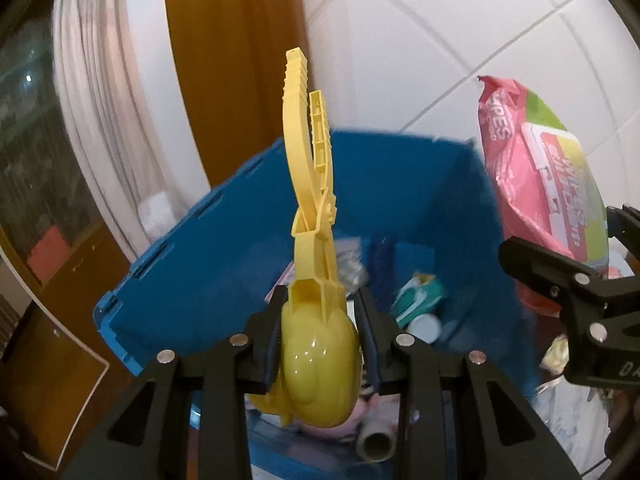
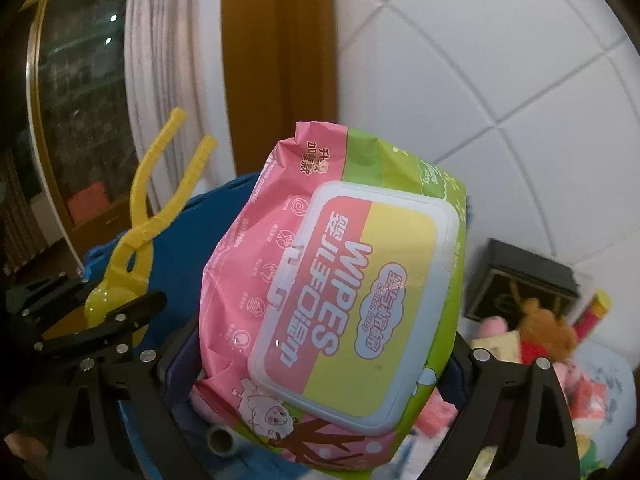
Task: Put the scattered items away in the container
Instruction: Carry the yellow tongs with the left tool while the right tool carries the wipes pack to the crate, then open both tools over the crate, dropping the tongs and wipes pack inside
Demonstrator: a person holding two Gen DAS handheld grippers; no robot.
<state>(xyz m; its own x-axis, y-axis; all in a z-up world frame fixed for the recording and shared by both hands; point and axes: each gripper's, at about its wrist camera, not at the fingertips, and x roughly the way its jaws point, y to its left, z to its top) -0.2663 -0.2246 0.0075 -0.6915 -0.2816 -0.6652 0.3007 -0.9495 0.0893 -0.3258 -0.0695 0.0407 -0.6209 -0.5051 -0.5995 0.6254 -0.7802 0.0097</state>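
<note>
Jaws of the left gripper (image 1: 320, 344) clamp a yellow clip toy (image 1: 310, 240); right gripper (image 2: 316, 376) jaws clasp a wipes pack (image 2: 340, 280) above the blue bin (image 1: 180, 280).

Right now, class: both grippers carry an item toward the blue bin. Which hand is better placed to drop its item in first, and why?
Probably the left. The left gripper, clamping the yellow tongs, sits directly over the open blue bin. The right gripper, holding the wipes pack, sits off to the bin's side.
</note>
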